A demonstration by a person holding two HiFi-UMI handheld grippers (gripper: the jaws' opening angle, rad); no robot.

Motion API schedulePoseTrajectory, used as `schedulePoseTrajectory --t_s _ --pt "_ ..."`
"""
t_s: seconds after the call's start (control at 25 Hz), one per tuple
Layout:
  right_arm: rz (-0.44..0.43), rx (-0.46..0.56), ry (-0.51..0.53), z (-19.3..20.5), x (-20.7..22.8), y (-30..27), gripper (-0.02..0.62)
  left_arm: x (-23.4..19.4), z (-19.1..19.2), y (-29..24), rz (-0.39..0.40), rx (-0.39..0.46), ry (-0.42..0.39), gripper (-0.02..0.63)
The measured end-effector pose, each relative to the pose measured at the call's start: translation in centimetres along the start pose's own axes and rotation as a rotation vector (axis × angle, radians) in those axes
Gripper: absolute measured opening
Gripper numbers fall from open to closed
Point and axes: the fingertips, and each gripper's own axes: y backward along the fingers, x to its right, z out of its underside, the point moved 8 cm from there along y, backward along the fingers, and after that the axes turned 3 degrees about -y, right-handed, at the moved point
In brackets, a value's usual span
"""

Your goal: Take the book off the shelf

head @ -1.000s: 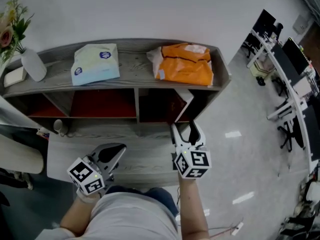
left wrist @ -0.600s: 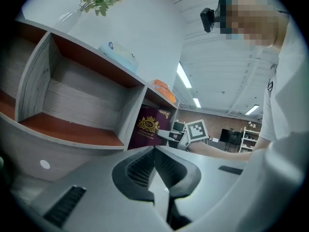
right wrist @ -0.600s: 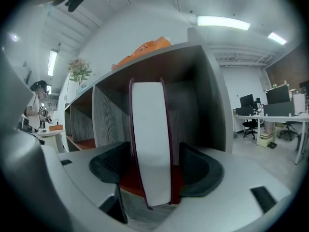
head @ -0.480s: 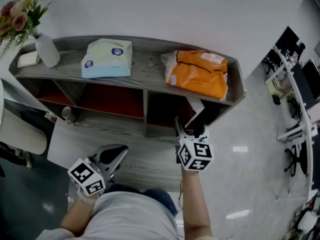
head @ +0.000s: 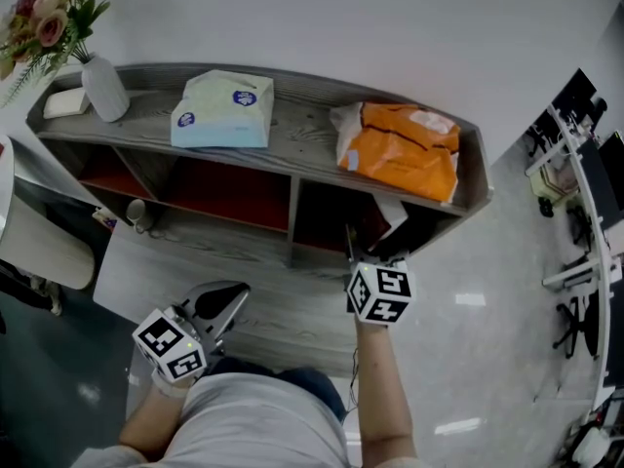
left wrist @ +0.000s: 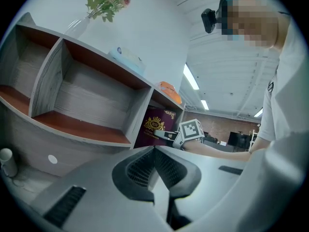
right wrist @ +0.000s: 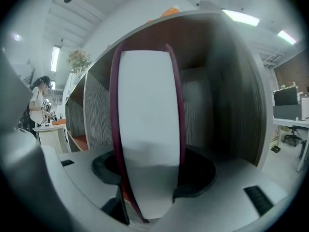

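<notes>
Book [right wrist: 147,124] stands between right tongs [right wrist: 152,173], jaws just closing against it.

Maroon book [left wrist: 155,125] (gold crest, white page edges); grey wood-grain shelf [head: 302,130], red-brown inside; orange bag [head: 405,154]

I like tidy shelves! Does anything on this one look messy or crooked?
Two things. The orange plastic bag lies crumpled on top of the grey wooden shelf, at its right end. In the compartment below, the thick maroon book stands alone and looks slanted, not square with the walls.
</notes>
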Motion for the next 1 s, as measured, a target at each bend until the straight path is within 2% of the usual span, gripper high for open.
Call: schedulePoseTrajectory --t_s 0.24,0.52,1.0 --pt "0.004 -0.004 0.018 0.2 -0.7 0.8 0.245 0.0 -0.3 -0.5 0.031 0.003 0.003 0.015" --pt "0.008 0.003 -0.023 0.6 -1.6 3.7 0.232 0.3 -0.7 -1.7 0.093 -0.004 0.0 0.015" --pt "0.084 0.003 -0.124 1.6 -1.0 11.8 0.222 2.6 -0.7 -5.4 0.281 -0.051 -0.011 0.015"
